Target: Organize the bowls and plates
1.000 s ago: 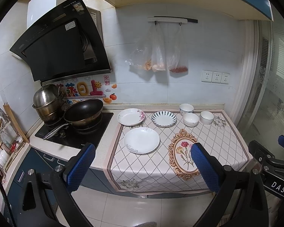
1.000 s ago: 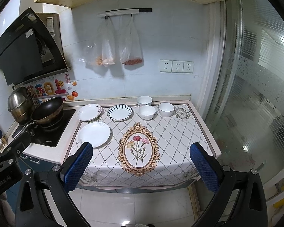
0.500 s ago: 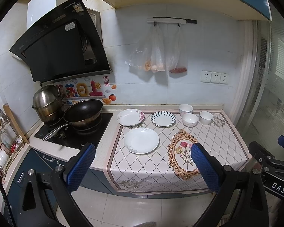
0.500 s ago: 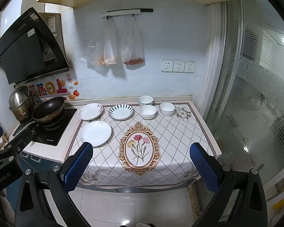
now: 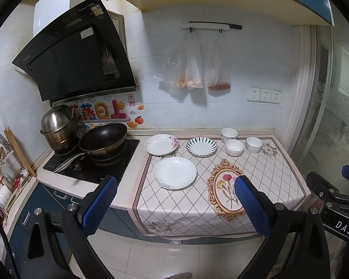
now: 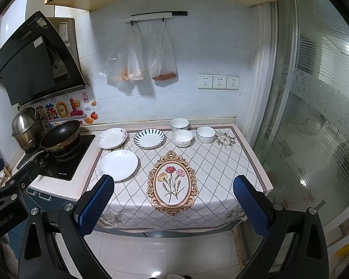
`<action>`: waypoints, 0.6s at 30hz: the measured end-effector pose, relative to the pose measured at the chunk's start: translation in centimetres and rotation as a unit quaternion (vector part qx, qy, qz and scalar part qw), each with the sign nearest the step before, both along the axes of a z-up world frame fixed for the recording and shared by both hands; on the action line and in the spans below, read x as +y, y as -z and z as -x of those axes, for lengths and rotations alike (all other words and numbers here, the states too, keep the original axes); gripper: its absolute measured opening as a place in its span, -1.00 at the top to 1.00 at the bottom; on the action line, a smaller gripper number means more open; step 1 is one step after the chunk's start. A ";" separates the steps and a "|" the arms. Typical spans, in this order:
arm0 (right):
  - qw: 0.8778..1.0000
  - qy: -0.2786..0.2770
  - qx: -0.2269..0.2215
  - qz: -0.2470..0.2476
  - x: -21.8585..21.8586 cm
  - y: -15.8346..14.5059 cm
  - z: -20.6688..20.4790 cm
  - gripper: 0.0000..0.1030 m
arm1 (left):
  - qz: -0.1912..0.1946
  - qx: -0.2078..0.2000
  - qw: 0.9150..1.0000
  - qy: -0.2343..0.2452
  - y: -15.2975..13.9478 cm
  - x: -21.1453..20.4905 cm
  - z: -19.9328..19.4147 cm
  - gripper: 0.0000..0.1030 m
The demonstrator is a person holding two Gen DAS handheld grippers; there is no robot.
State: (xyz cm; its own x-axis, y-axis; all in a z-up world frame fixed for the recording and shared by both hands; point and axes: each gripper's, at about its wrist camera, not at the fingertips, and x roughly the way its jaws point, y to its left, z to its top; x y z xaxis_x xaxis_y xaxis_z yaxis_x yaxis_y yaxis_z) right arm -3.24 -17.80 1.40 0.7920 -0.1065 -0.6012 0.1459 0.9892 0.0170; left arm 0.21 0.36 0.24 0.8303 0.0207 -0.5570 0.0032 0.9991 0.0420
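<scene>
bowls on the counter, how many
3, all near the back wall: one rearmost bowl, one front bowl before it, one right bowl beside them. None seems hidden.

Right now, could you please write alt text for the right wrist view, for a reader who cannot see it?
Three plates and three bowls sit apart on a patterned tablecloth on a kitchen counter. The open right gripper hovers in front, touching nothing. A wok stands on the stove at left.
</scene>
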 end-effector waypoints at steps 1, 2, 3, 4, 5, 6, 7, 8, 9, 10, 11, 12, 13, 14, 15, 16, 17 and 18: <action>1.000 0.000 0.000 0.000 0.0 0.0 0.0 -1.00 | 0.001 0.000 1.000 0.000 0.1 0.0 0.0 -1.00; 1.000 0.000 0.000 0.000 0.0 0.0 0.0 -1.00 | 0.000 -0.001 1.000 0.000 0.0 0.0 0.0 -1.00; 1.000 0.000 -0.001 0.000 0.0 0.0 0.0 -1.00 | 0.000 -0.001 1.000 0.000 0.0 0.0 0.0 -1.00; 1.000 -0.001 -0.001 0.000 0.0 -0.1 0.1 -1.00 | 0.000 -0.001 1.000 0.000 -0.1 0.2 0.0 -1.00; 1.000 -0.001 -0.002 0.001 0.1 -0.1 0.1 -1.00 | 0.000 -0.002 1.000 -0.001 -0.5 0.4 0.1 -1.00; 1.000 -0.001 -0.002 0.001 0.2 -0.1 0.1 -1.00 | 0.000 -0.003 1.000 0.000 -0.6 0.6 0.1 -1.00; 1.000 -0.001 -0.001 0.000 0.2 -0.1 0.0 -1.00 | 0.000 -0.003 1.000 0.000 -0.7 0.7 0.0 -1.00; 1.000 -0.001 -0.001 0.000 0.2 -0.2 0.0 -1.00 | 0.000 -0.003 1.000 0.000 -0.7 0.9 0.0 -1.00; 1.000 0.000 -0.001 0.001 0.2 -0.1 0.0 -1.00 | 0.000 -0.003 1.000 0.000 -0.7 0.8 0.1 -1.00; 1.000 0.000 -0.002 0.001 0.2 -0.1 0.0 -1.00 | 0.001 -0.003 1.000 0.001 -0.8 1.0 0.0 -1.00; 1.000 0.000 -0.002 0.001 0.2 -0.1 0.0 -1.00 | 0.001 -0.003 1.000 0.001 -0.7 1.0 0.0 -1.00; 1.000 0.001 -0.001 0.001 0.2 -0.1 0.0 -1.00 | 0.000 -0.004 1.000 0.000 -0.6 0.7 0.1 -1.00; 1.000 0.001 -0.001 0.001 0.3 -0.2 -0.1 -1.00 | 0.000 -0.003 1.000 0.002 -0.7 0.9 0.1 -1.00; 1.000 0.001 -0.002 0.001 0.3 -0.2 -0.1 -1.00 | 0.000 -0.003 1.000 0.002 -0.7 0.8 0.0 -1.00; 1.000 0.001 -0.001 0.001 0.4 -0.2 -0.2 -1.00 | 0.000 -0.004 1.000 0.003 -0.7 1.0 -0.1 -1.00; 1.000 0.002 -0.001 0.001 0.4 -0.3 -0.4 -1.00 | -0.001 -0.004 1.000 0.003 -0.8 1.0 -0.2 -1.00; 1.000 0.002 -0.001 0.001 0.5 -0.3 -0.5 -1.00 | -0.001 -0.003 1.000 0.004 -0.8 1.1 -0.5 -1.00; 1.000 0.003 -0.001 0.002 0.6 -0.4 -0.7 -1.00 | -0.001 -0.003 1.000 0.004 -0.8 1.2 -0.6 -1.00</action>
